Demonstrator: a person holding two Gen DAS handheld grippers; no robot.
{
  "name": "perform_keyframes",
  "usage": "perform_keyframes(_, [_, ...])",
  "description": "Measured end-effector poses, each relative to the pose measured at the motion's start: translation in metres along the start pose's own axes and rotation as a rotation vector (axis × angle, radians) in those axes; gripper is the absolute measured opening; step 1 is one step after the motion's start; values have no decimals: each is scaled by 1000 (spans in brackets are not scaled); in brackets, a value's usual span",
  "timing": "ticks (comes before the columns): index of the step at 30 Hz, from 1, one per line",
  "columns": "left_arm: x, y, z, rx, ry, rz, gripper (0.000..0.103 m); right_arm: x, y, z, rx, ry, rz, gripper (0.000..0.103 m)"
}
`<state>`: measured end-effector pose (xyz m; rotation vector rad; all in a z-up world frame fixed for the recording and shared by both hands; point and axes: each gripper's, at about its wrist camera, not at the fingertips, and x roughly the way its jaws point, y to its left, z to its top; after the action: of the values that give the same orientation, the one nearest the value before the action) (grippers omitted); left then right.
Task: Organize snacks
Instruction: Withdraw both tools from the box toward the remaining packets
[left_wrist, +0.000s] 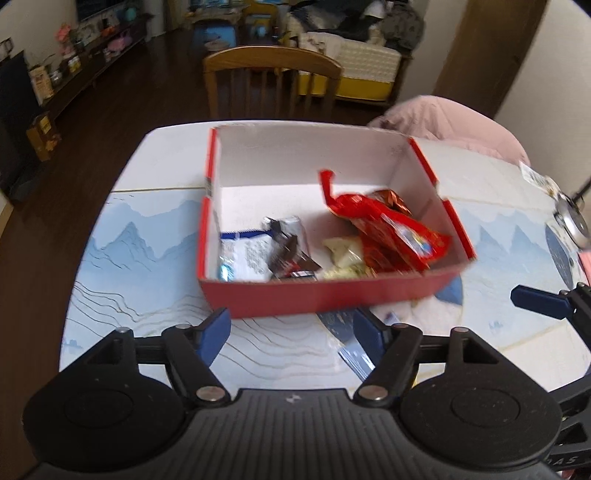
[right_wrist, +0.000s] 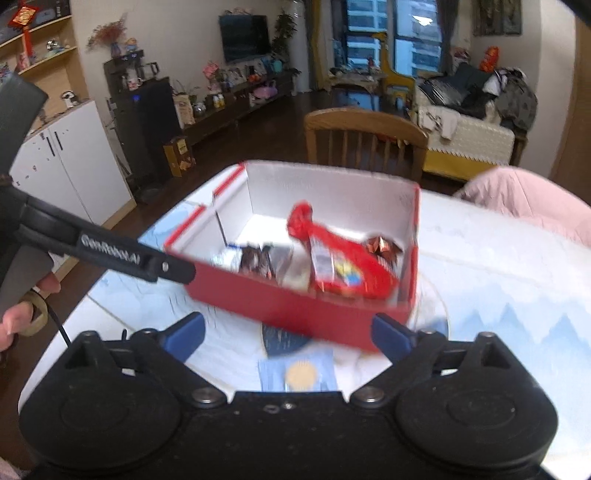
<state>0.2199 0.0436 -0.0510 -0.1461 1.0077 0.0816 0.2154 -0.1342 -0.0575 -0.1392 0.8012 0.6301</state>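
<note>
A red cardboard box (left_wrist: 325, 295) with a white inside stands on the table and also shows in the right wrist view (right_wrist: 295, 310). It holds a red snack bag (left_wrist: 388, 229) (right_wrist: 343, 258), a white and blue packet (left_wrist: 247, 251), a dark wrapper (left_wrist: 288, 254) and pale candies (left_wrist: 343, 254). A blue packet with a round biscuit picture (right_wrist: 299, 373) lies on the table between the fingers of my right gripper (right_wrist: 295, 332), which is open and empty. My left gripper (left_wrist: 291, 332) is open and empty just in front of the box, above a blue packet (left_wrist: 351, 347).
The table has a blue mountain-print cloth (left_wrist: 147, 258). A wooden chair (left_wrist: 273, 77) stands behind it and a pink garment (left_wrist: 450, 122) lies at the far right edge. A round metal object (left_wrist: 572, 221) sits at the right. The left gripper's arm (right_wrist: 110, 251) crosses the right wrist view.
</note>
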Motion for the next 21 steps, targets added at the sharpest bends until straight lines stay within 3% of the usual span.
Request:
perform_keyframes(13, [33,-27,-43,140,100,22,73,36,16,-89,68,167,-62,98])
perform_keyframes(19, [46,-31,-56,190,124,42,73,62,18,-111,91,241,-61,90])
perform_keyframes(21, [49,-33,-58,205,125,51,73,69,21,-115,87,256,-67,83])
